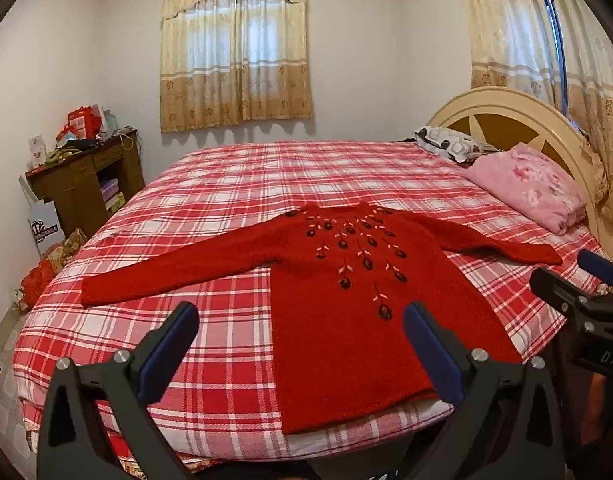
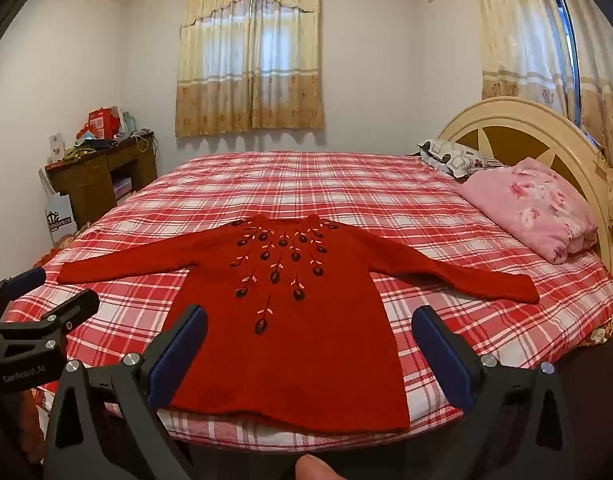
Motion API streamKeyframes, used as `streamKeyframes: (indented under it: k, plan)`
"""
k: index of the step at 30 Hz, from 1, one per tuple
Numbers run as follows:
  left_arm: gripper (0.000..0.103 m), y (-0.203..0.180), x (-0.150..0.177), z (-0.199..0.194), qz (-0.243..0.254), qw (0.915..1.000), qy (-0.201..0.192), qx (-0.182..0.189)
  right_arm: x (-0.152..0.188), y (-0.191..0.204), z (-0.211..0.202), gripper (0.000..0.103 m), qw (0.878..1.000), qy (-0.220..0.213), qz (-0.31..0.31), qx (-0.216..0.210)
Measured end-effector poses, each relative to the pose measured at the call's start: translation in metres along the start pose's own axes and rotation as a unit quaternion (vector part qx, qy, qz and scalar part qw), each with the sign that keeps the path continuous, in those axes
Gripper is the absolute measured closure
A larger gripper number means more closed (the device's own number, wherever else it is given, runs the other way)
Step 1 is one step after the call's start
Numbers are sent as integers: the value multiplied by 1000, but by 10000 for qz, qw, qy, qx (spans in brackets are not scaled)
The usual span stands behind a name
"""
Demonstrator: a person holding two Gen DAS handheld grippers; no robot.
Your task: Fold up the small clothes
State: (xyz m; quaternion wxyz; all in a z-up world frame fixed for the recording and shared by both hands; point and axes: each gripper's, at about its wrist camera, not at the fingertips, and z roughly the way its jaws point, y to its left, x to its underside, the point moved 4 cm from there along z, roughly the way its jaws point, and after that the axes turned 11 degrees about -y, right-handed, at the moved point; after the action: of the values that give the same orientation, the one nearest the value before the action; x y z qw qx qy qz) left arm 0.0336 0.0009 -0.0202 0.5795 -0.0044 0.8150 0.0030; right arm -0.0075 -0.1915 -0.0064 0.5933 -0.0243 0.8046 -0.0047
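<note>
Sweater [image 2: 290,336] lies spread flat, both sleeves out, on the plaid bed [image 2: 446,208] — folding not yet begun, left gripper [image 1: 300,336] and right gripper [image 2: 308,340] both spread wide and empty above its hem — likely next: grasp a sleeve.

A wide bed [image 2: 386,208] fills most of the room, covered in a red-and-white plaid sheet [image 1: 234,216]. At its head stands a cream arched headboard [image 2: 518,120] with brown inset panels. A folded pink floral quilt [image 2: 538,208] rests against it, and just beyond lies a pillow [image 2: 454,158] in a grey, white and dark pattern. On the far wall, beige patterned curtains [image 2: 250,52] hang drawn over a window; a second pair of curtains [image 1: 518,28] hangs at the right. In the left corner a dark wooden surface [image 1: 86,176] carries clutter, among it a red bag [image 1: 84,120]. A white paper bag [image 1: 46,224] leans beside it on the floor.
</note>
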Motion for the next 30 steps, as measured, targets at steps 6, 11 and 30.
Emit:
streamKeyframes:
  k: [6,11,30]
  plan:
    - [0,-2,3,1,152,9999,-21,-3,5,-2,8,1,9999,102,-33,70]
    - [0,-3,1,1,158,9999,-21,-22,10,-3,12,1,9999,108,49,60]
    - [0,2,2,5,125,9999,30,-37,11,-3,14,1,9998,170,47,58]
